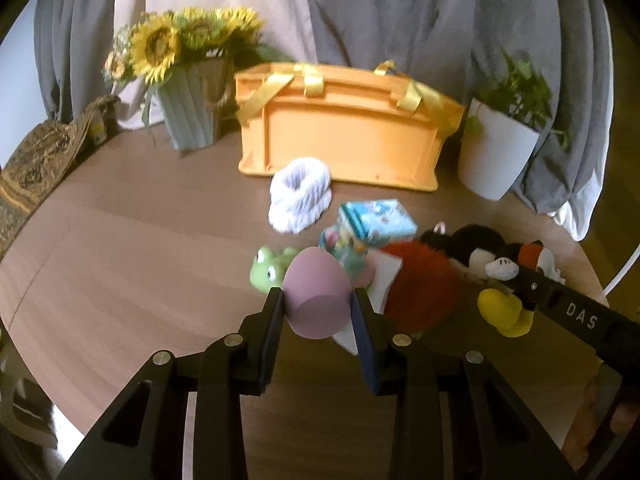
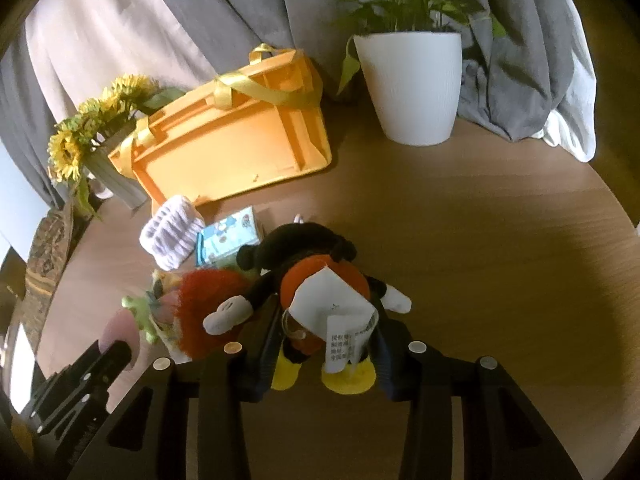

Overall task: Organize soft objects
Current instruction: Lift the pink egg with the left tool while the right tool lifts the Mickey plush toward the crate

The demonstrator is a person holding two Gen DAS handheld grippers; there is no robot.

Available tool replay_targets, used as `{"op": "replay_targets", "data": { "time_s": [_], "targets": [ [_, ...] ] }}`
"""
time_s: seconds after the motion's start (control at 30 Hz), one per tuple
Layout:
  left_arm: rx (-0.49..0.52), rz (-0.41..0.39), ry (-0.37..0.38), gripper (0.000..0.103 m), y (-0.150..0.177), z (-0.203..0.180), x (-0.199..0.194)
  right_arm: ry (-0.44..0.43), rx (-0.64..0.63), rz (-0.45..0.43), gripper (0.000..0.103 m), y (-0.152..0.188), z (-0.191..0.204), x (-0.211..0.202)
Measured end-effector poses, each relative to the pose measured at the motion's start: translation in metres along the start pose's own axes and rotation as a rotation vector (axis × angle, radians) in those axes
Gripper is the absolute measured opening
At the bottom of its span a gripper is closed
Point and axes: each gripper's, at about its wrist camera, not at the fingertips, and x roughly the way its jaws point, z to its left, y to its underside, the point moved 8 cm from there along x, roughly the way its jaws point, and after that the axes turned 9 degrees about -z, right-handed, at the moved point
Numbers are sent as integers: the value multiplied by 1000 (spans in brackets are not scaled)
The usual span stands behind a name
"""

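At the bottom centre of its view, the left gripper (image 1: 318, 308) is clamping a pink egg-shaped toy (image 1: 316, 298). The right gripper (image 2: 326, 344) is gripping the mouse plush (image 2: 308, 268) at lower centre. Beyond, the orange basket (image 1: 344, 136) is lying in the upper middle.

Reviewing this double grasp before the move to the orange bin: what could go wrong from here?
1. The left hand-held gripper pinches the pink egg-shaped toy on its rounded sides; it may squirt out.
2. The right hand-held gripper holds the mouse plush low by its legs, with the paper tag between the jaws; the heavy upper part may flop or slip.
3. The orange bin seems tipped, its ribbed underside facing us, so drops may miss.
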Motion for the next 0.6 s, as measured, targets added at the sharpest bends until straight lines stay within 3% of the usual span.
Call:
{"op": "replay_targets", "data": {
  "time_s": [0.6],
  "targets": [
    [-2, -146, 102, 34, -73, -18, -30, -8, -3, -173, 41, -60, 18, -57]
  ]
}}
